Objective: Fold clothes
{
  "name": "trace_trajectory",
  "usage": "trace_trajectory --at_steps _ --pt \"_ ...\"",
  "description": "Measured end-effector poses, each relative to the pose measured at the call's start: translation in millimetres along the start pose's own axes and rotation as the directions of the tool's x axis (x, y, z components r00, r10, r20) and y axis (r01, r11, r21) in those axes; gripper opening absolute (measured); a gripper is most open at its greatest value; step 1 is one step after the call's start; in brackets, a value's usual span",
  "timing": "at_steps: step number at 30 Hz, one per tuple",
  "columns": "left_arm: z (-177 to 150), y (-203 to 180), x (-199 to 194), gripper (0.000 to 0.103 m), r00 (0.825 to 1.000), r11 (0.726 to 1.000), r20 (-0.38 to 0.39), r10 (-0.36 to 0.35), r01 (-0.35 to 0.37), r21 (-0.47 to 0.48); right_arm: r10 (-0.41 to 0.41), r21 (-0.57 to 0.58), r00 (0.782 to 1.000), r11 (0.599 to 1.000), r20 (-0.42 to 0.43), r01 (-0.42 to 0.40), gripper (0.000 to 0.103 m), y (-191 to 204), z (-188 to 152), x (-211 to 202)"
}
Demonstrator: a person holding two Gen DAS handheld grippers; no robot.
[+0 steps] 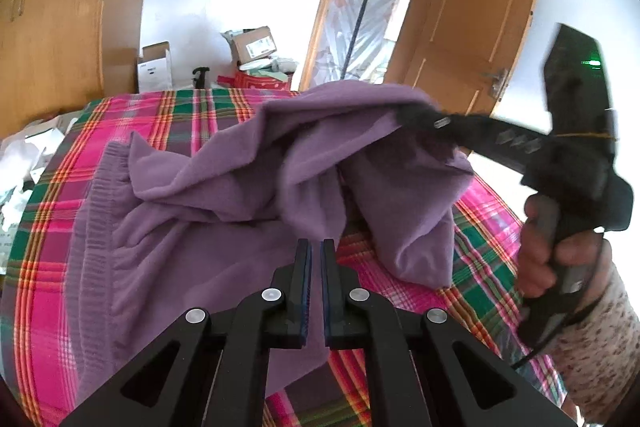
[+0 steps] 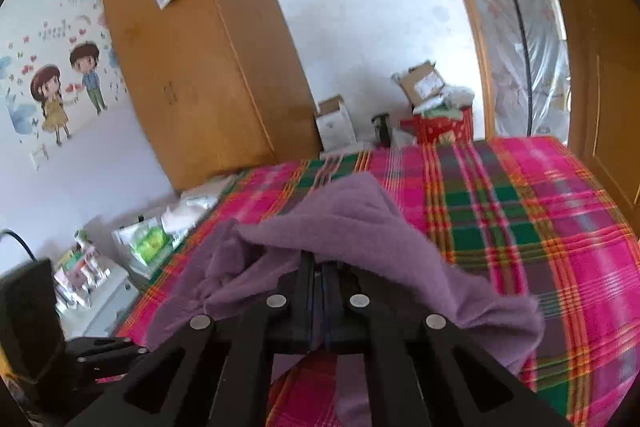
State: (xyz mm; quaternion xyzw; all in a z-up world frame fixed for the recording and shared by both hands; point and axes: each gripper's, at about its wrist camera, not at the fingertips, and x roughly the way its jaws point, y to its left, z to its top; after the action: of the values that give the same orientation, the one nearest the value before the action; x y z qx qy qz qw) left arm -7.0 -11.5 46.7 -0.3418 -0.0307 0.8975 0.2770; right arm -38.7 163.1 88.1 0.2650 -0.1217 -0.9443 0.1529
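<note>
A purple fleece garment [image 1: 208, 211] lies crumpled on a bed with a pink, green and orange plaid cover [image 1: 44, 267]. My right gripper [image 2: 320, 267] is shut on a lifted edge of the garment [image 2: 352, 227]; the cloth drapes over its fingertips and hides them. In the left wrist view the right gripper [image 1: 424, 121] holds that edge up at the right. My left gripper [image 1: 316, 247] hovers low over the garment's near part, jaws almost together with a thin gap and nothing between them.
A wooden wardrobe [image 2: 192, 75] stands at the left wall. Cardboard boxes [image 1: 256, 45] and a red box [image 2: 440, 125] sit on the floor past the bed. An open wooden door [image 1: 476, 27] is at the far right. Bags and packets [image 2: 140, 243] lie beside the bed's left edge.
</note>
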Motion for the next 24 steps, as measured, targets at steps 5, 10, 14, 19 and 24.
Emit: trace_trajectory --at_steps 5,10,14,19,24 --pt "-0.1 -8.4 -8.7 0.005 1.0 1.0 0.009 -0.012 0.012 0.01 0.092 0.082 0.994 0.992 0.065 -0.097 0.003 -10.7 17.3 -40.7" --pt "5.2 -26.0 -21.8 0.005 0.998 0.998 0.047 -0.037 0.035 0.043 0.103 0.081 0.994 0.991 0.048 -0.106 0.003 -10.0 10.6 -62.4" --pt "9.6 -29.8 -24.1 0.006 0.997 0.998 0.057 -0.043 0.041 0.037 0.103 0.073 0.995 0.992 -0.002 -0.103 0.003 -10.2 -5.6 -71.1" --pt "7.0 -32.5 -15.4 0.021 0.997 0.997 0.017 -0.077 0.077 -0.005 0.103 0.063 0.993 0.993 -0.065 -0.099 0.003 -10.3 -25.9 -82.0" --pt "11.2 -29.6 0.0 0.031 0.977 0.973 -0.028 -0.212 0.208 -0.104 0.052 0.036 0.988 0.998 -0.147 -0.047 0.003 -16.4 -59.8 -78.0"
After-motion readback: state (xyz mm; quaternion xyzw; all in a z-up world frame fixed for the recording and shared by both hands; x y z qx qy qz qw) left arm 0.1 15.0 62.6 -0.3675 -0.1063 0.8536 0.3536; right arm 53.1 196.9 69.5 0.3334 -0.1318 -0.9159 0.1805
